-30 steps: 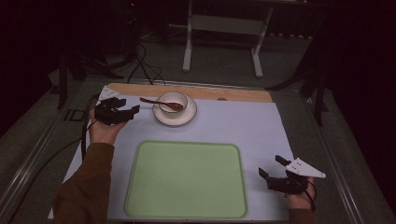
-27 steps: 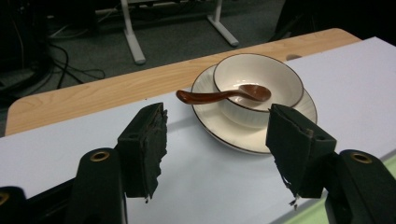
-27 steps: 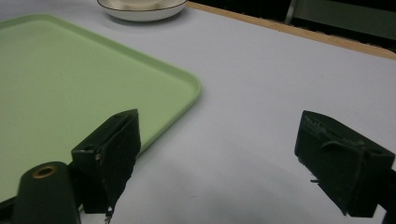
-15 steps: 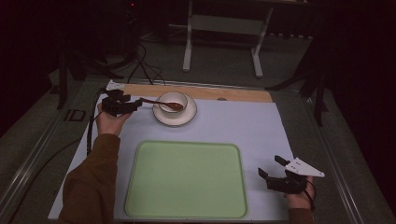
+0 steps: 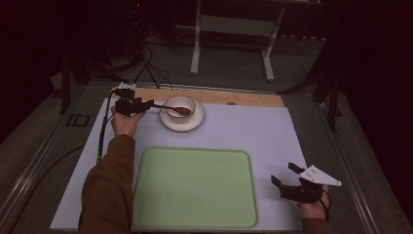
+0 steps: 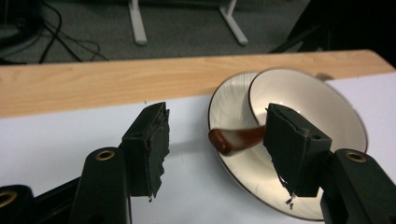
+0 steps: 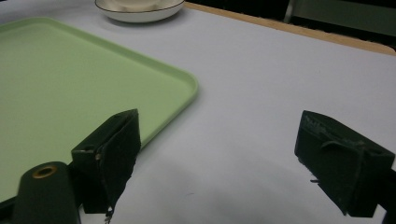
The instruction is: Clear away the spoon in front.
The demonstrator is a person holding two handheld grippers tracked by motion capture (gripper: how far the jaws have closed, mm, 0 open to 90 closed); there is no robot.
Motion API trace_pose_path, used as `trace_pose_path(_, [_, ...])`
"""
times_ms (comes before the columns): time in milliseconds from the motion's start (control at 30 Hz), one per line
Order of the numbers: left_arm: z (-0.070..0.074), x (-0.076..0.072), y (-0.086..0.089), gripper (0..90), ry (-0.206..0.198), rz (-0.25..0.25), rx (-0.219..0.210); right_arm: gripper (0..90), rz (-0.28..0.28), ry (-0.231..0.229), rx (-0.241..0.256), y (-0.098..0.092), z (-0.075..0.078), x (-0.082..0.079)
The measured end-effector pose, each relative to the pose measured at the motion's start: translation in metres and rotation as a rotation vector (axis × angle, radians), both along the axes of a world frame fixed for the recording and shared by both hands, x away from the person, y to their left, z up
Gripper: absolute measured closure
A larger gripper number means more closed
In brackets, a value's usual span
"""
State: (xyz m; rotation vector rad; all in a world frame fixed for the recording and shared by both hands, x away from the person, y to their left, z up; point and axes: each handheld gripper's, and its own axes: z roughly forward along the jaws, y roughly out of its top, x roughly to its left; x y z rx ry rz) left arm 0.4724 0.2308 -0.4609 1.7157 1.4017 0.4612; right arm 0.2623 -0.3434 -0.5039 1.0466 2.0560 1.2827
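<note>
Our left tool [image 6: 215, 154] hangs spread wide around the brown spoon's [image 6: 236, 139] handle, which juts over the rim of the bowl [image 6: 322, 107] on its saucer [image 5: 168, 122] at the desk's far edge; we should centre the handle, then pinch; our right tool [image 7: 233, 163] rests open beside the green tray [image 7: 70, 79]

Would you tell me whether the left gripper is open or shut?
Open: the left gripper has a wide gap between its jaws, the spoon handle's end between them.

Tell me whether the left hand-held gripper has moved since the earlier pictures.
Yes. The left hand-held gripper moved away from the tray, toward the wooden strip, nearing the spoon.
</note>
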Motion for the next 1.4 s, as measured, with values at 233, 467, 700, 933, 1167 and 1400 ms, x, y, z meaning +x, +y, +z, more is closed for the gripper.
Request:
trace_pose_path(233, [-0.005, 0.001, -0.006, 51.6, 0.011, -0.047, -0.032, 14.1, -0.001, 0.001, -0.003, 0.0, 0.0, 0.0])
trace_pose_path(467, [0.002, -0.01, -0.015, 63.5, -0.025, -0.082, -0.003, 14.1, -0.003, 0.001, 0.001, 0.0, 0.0, 0.0])
trace_pose_path(700, [0.006, -0.023, -0.028, 70.8, -0.055, -0.126, 0.049, 14.1, 0.003, 0.001, -0.007, 0.001, 0.0, 0.0])
trace_pose_path(933, [0.003, -0.033, -0.03, 80.0, -0.085, -0.134, 0.056, 14.1, 0.002, 0.002, -0.007, 0.001, 0.0, 0.0])
trace_pose_path(1167, [0.002, -0.037, -0.032, 80.7, -0.101, -0.147, 0.079, 14.1, 0.004, 0.005, -0.011, 0.002, -0.001, 0.0])
trace_pose_path(1400, [-0.001, -0.04, -0.046, 78.3, -0.113, -0.17, 0.151, 14.1, 0.006, 0.009, -0.011, 0.002, -0.001, 0.0])
